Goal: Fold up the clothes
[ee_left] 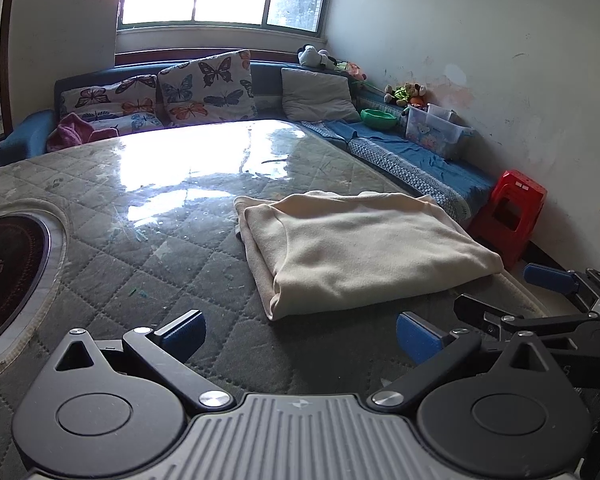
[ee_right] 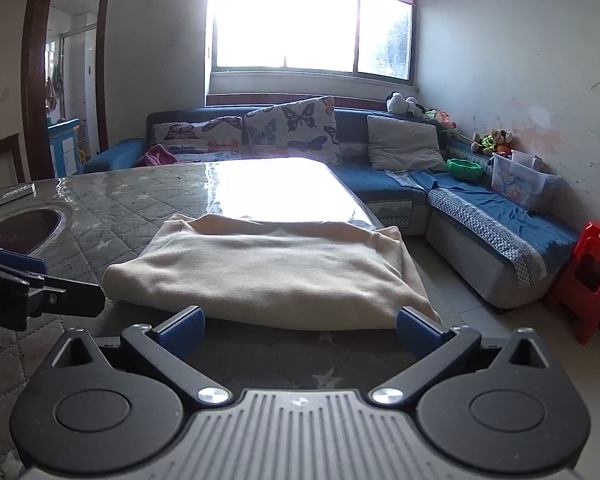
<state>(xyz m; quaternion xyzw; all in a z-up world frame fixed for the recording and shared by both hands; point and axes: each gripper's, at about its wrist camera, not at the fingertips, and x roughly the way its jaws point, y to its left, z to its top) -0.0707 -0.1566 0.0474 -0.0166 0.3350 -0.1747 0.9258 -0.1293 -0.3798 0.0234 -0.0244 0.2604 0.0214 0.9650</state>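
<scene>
The cream garment (ee_right: 268, 268) is laid folded on the desk (ee_left: 140, 248); both grippers (ee_left: 300, 334) (ee_right: 298, 330) are held just short of it — jaws wide open, nothing gripped.

A glossy quilted table cover (ee_left: 148, 240) bore a folded cream garment (ee_left: 364, 248) near its right edge.

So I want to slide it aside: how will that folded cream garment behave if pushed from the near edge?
The cream garment looks soft and layered, so it would probably bunch rather than slide whole. The table cover seems glossy, which may let it slip some. Lifted by one corner, it would likely sag and unfold.
</scene>
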